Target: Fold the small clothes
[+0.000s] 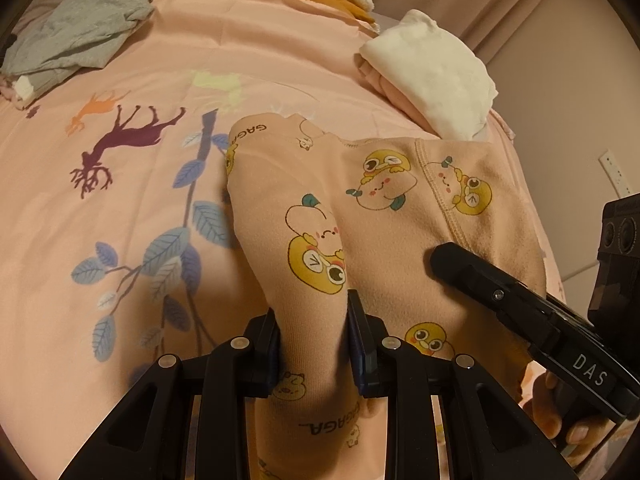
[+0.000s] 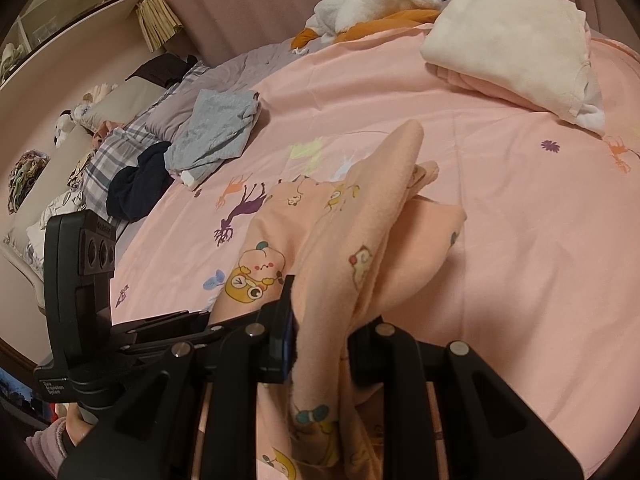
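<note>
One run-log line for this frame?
left gripper: shut on peach cartoon-print garment | right gripper: shut on same garment | folded cream-white cloth pile: aside

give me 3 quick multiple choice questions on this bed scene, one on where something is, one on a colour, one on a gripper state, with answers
1. Where does the grey garment lie relative to the cartoon-print garment?
A. Under it
B. Apart from it, farther off on the bedspread
C. On top of the folded stack

2. What colour is the top piece of the folded stack?
A. Cream white
B. Navy
C. Green

3. What is the left gripper doing?
A. Open, over bare bedspread
B. Shut on the cartoon-print garment
C. Holding the plush toy

Answers:
1 B: bare pink bedspread lies between the two.
2 A: the top layer is cream white, with pink pieces under it.
3 B: the fabric passes between its fingers. The right gripper grips the same garment.
</note>
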`<state>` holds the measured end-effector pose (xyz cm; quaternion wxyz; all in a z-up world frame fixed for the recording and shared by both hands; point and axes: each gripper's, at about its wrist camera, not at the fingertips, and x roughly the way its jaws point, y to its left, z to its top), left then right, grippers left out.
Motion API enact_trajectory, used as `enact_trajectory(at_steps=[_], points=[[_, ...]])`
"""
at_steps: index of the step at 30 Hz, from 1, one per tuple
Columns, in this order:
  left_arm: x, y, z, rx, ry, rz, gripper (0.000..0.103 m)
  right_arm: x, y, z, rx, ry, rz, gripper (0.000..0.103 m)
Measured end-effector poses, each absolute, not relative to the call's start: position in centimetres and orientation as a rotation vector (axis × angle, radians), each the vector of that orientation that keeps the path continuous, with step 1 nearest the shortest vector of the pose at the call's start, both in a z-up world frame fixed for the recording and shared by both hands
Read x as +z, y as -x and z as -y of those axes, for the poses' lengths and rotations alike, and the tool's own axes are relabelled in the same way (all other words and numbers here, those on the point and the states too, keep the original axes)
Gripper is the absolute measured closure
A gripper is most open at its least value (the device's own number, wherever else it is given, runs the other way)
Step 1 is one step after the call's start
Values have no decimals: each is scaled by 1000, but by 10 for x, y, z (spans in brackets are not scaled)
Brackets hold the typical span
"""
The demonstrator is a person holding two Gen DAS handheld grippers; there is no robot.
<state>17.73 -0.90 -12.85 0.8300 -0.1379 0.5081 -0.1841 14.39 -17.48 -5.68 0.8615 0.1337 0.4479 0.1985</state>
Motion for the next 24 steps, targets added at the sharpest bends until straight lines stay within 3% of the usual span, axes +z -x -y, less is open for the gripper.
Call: enact_trajectory(at_steps=[24], points=[[-136,-171,-21,-325,302,-1107,77,-79,-151,151,459,-286,-1011,81]])
